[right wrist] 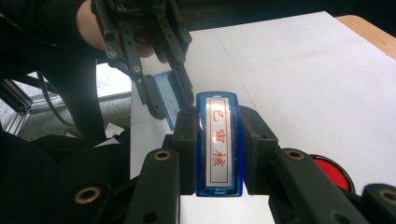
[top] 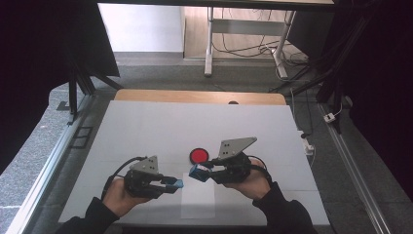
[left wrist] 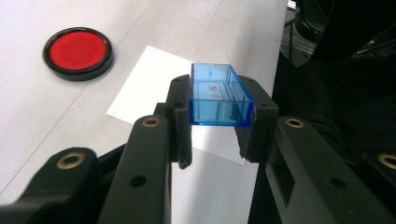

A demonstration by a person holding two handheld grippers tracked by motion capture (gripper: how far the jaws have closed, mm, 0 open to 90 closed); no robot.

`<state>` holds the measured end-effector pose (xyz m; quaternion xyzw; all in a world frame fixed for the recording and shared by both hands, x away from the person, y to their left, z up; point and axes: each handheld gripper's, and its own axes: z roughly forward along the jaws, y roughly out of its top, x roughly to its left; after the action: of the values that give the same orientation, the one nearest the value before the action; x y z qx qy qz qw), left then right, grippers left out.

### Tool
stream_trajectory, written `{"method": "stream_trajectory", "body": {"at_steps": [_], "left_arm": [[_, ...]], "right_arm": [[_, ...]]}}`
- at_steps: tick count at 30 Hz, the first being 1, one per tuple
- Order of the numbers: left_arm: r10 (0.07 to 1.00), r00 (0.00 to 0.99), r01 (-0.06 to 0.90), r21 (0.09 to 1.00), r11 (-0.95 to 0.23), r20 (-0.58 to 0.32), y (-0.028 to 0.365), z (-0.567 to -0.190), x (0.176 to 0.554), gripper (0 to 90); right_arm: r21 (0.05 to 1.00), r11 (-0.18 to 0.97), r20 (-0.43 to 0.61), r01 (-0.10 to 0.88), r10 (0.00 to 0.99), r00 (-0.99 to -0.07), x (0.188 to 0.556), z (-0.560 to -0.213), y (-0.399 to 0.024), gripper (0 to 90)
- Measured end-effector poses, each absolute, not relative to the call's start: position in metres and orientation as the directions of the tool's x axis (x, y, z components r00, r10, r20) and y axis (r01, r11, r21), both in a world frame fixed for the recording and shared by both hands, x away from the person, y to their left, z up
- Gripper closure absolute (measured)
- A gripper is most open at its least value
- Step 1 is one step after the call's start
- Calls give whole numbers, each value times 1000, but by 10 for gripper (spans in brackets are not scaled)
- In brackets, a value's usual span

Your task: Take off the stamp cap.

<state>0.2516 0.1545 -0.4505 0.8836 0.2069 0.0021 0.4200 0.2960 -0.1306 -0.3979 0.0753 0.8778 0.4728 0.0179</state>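
The left hand-held gripper (top: 176,185) is clamped on a clear blue cap (left wrist: 218,95), an open-topped little trough with faint red smudges inside. The right hand-held gripper (top: 202,171) is clamped on the blue stamp (right wrist: 219,143) it seems to belong to, a narrow bar with a white label bearing red characters in a red frame. Both are held in the air, close together but apart, above the white sheet of paper (top: 198,197) at the near edge of the bench (top: 146,131).

The risk I see is with the stamp's inked face: I cannot tell which way it points, and if it brushes the bench or a sleeve (top: 285,209) on the way down, it will leave a stray red mark. A tilted landing on the paper would likely print only part of the frame. The cap is smooth, hard plastic pinched only at its side walls, so a slight twist could pop it loose and send it skittering towards the red ink pad (top: 198,156), which lies open just beyond the sheet. Pressing the stamp near the paper's edge might also shift the loose sheet.
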Motion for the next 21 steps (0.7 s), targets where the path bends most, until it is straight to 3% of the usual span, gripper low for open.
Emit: {"method": "stream_trajectory", "body": {"at_steps": [21], "left_arm": [[587, 795, 473, 764, -438, -156, 204, -455, 217, 685]], "right_arm": [[819, 563, -12, 115, 217, -976, 300, -402, -133, 709]]}}
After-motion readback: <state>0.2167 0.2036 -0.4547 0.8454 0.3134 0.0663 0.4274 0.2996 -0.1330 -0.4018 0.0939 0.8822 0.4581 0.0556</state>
